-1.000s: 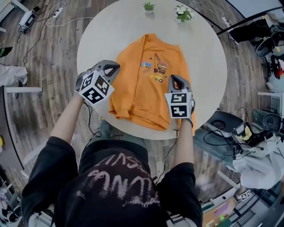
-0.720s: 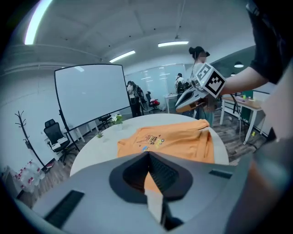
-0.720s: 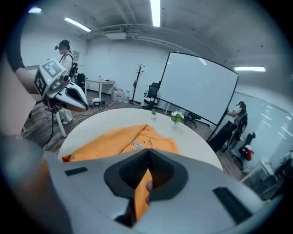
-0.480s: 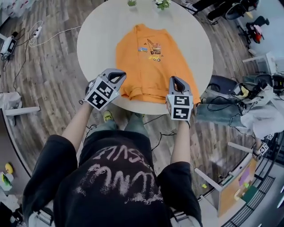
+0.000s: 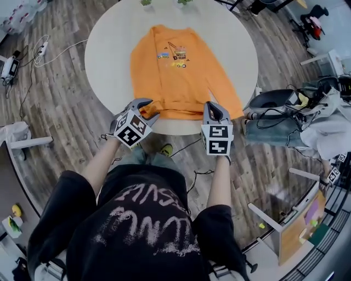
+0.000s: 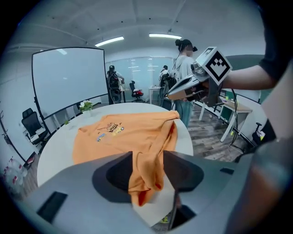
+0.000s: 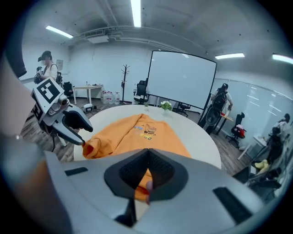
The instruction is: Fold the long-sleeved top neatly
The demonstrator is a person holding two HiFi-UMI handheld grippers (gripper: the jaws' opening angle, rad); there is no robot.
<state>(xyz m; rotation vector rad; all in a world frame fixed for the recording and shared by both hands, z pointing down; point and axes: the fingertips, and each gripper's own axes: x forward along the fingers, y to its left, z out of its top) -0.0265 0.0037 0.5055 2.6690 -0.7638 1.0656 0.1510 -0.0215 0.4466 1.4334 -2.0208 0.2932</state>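
An orange long-sleeved top (image 5: 175, 77) with a small truck print lies flat on the round white table (image 5: 109, 49), its hem at the near edge. My left gripper (image 5: 149, 110) is at the hem's left corner. Its jaws have just been opening and now stand apart, with a bunched fold of the top (image 6: 146, 169) still hanging loose between them. My right gripper (image 5: 215, 108) is shut on the hem's right corner, and orange cloth (image 7: 142, 183) shows pinched between its pads. Each gripper shows in the other's view: right gripper (image 6: 171, 95), left gripper (image 7: 82, 137).
Two small potted plants (image 5: 147, 2) stand at the table's far edge. A heap of clothes and a chair (image 5: 279, 118) sit on the wooden floor to the right, and cables (image 5: 44, 49) lie to the left. People stand by a whiteboard (image 6: 68, 77) in the background.
Both grippers came back toward the person, and the top slid with them until its hem reached the table's near edge. The left gripper dropped lower at the hem's left corner.
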